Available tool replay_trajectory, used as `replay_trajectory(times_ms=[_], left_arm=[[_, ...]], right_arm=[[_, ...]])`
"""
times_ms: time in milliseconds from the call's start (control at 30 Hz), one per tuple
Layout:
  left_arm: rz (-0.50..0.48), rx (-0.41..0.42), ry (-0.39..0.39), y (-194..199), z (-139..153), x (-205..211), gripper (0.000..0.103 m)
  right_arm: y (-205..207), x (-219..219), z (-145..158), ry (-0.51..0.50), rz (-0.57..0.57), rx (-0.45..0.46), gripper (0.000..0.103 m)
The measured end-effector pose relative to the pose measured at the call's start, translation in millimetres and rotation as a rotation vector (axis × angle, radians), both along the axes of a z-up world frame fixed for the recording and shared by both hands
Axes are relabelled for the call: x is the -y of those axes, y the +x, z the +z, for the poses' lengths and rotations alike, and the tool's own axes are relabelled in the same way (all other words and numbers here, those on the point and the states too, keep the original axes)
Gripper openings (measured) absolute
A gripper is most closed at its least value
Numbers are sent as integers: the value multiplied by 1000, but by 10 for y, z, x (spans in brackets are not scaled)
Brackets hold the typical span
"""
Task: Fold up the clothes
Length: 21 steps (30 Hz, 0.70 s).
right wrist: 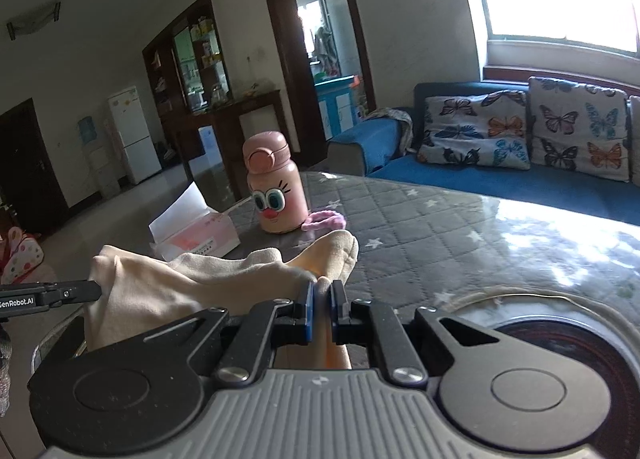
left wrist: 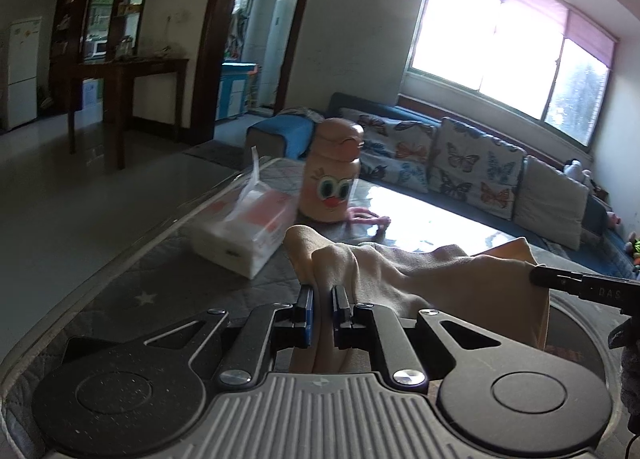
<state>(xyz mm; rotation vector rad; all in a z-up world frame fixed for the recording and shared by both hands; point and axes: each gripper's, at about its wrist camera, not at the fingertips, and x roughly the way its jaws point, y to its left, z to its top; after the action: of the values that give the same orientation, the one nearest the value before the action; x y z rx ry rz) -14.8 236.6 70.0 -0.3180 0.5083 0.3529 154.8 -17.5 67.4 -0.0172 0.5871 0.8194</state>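
A cream-coloured cloth garment hangs stretched between my two grippers above the grey quilted table. My left gripper is shut on one bunched corner of it. My right gripper is shut on the other corner of the garment. The right gripper's finger shows at the right edge of the left wrist view. The left gripper's finger shows at the left edge of the right wrist view. The lower part of the garment is hidden behind the gripper bodies.
A pink cartoon-face bottle stands on the table, with a tissue pack to its left and a pink fluffy item beside it. A blue sofa with butterfly cushions lies beyond the table.
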Motion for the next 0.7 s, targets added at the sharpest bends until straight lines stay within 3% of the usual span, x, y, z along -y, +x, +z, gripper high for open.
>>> replay_trajectory(times_ms=[467, 700], left_arm=[[61, -104, 7, 216, -250, -196, 13], [-21, -113, 8, 535, -286, -90, 13]], right_arm=[[407, -337, -441, -110, -23, -50, 10], [466, -441, -443, -100, 33, -50, 11]])
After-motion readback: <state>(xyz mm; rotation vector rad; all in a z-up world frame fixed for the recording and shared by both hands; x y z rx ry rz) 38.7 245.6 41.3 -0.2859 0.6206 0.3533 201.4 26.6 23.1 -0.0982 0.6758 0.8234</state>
